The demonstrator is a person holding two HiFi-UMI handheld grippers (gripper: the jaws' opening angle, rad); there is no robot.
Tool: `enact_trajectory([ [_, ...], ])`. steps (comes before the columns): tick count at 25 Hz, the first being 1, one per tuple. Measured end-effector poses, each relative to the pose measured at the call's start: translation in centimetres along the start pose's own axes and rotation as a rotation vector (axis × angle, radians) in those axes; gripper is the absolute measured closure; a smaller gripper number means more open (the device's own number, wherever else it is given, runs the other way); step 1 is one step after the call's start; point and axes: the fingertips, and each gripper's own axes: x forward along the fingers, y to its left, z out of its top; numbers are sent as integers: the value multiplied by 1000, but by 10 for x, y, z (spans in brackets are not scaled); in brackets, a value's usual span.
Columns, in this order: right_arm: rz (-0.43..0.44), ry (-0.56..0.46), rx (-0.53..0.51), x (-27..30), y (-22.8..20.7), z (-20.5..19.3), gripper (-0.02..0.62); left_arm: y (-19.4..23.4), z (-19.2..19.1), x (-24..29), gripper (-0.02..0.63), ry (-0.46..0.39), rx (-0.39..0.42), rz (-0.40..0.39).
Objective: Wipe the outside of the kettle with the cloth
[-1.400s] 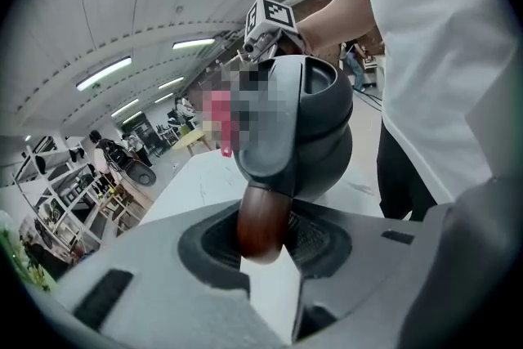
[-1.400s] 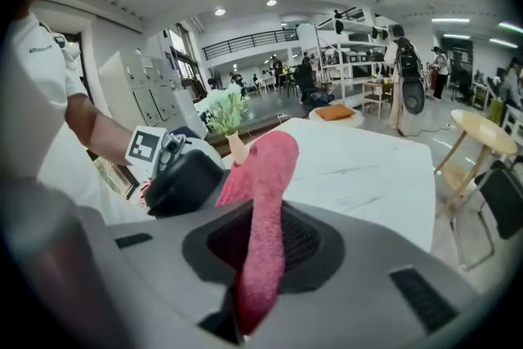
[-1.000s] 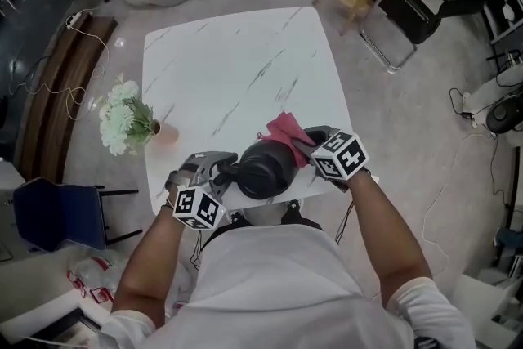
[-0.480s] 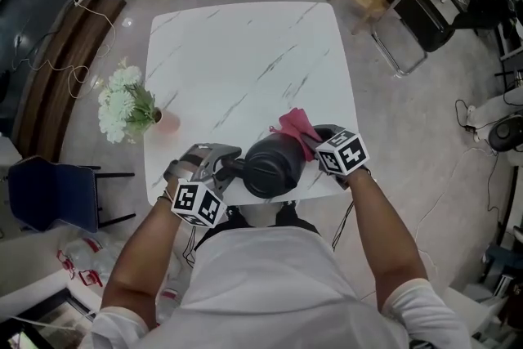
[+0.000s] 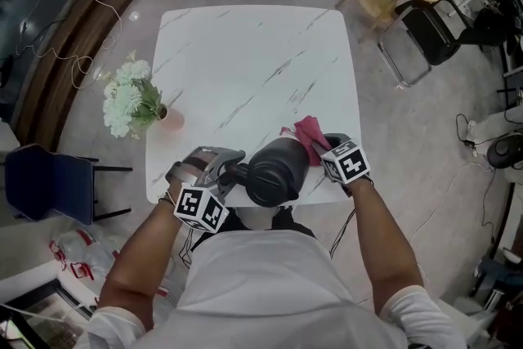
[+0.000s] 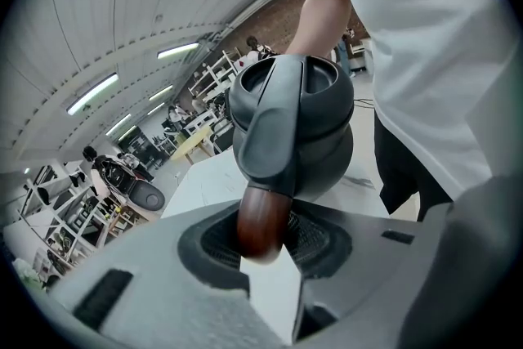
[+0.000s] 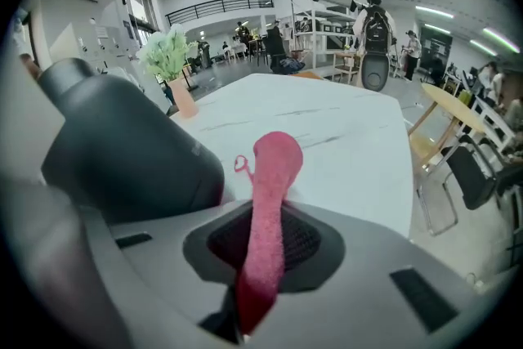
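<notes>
Left gripper (image 5: 231, 169), at the kettle's left, is clenched on the brown handle (image 6: 263, 221), which sticks out from that side. The black kettle (image 5: 276, 172) stands upright with its lid on, and the white table's (image 5: 245, 69) near edge lies right under it. Just right of the kettle the pink cloth (image 5: 309, 132) stands up, pinched in the right gripper (image 5: 323, 149); whether the cloth touches the kettle's wall cannot be told.
</notes>
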Motion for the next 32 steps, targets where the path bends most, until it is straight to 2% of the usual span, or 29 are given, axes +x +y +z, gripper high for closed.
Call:
enact_trajectory([
  [3,-32,-54,-32,-31,-4,18,535,-1,5,-1,491,-6,37,1],
  [6,27,-151,-119,-76,18,56,535,0,9,-1,491,-8,62,-2],
  [9,171,-227,-263,-124,66,93,535,0,12,0,491,-8,74,-7],
  [12,387,-275,-370,-166,122,121,535,1,14,1,491,-14,123,-6],
  [15,570,-205,-454,-180,160,129,535,0,21,4,491,-21,181,-10],
  [17,630,-95,-479,-168,169,123,535,0,26,5,491,-21,217,-16],
  [19,615,24,-512,-142,166,115,535,1,30,5,491,-16,241,-23],
  [22,525,156,-599,-107,152,107,535,1,36,7,491,-11,260,-30],
  [27,494,287,-721,-76,145,107,535,3,39,9,491,2,271,-36],
  [32,475,380,-768,-48,128,104,537,4,41,11,491,17,257,-37],
])
